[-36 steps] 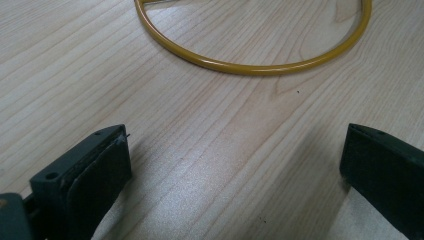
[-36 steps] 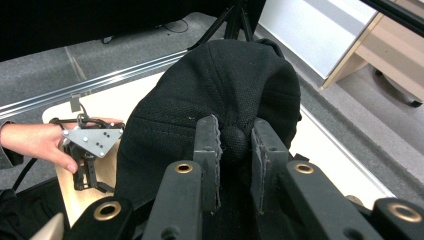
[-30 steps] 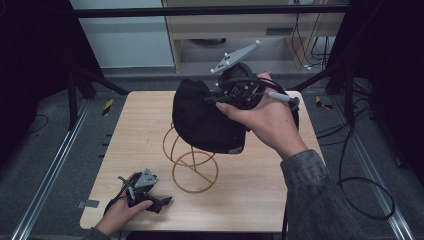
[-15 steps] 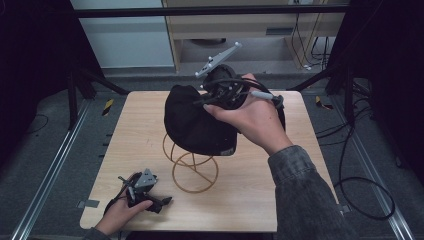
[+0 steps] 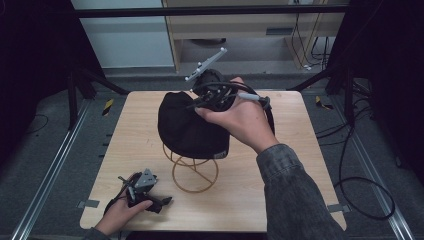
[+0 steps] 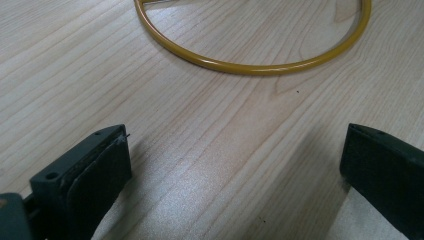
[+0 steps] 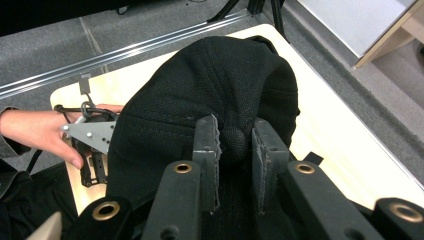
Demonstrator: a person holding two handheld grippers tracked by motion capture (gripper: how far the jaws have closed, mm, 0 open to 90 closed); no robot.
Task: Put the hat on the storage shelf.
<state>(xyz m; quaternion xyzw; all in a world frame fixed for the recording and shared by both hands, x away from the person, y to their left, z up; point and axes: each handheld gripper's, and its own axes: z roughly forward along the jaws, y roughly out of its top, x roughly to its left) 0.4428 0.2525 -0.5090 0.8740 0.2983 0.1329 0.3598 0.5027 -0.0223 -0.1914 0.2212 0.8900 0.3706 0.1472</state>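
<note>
Up over the worktop's (image 5: 125,130) middle, the right gripper (image 7: 235,142) pinches a fold of the black cap (image 5: 187,125) above the yellow wire stand (image 5: 195,172). Its label (image 5: 220,154) is too small to read. Near the front left corner, the left gripper (image 6: 235,160) rests with jaws wide apart, the stand's ring just ahead.

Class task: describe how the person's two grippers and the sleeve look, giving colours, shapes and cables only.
Both tools are black. The right gripper has two flat jaws with grey ribbed pads, brass-ringed holes in its arms, a grey plate on top and black cables. The left gripper carries a grey three-cornered plate and looped black cable; its jaws are blocky and dark. The right forearm wears a grey denim sleeve.
</note>
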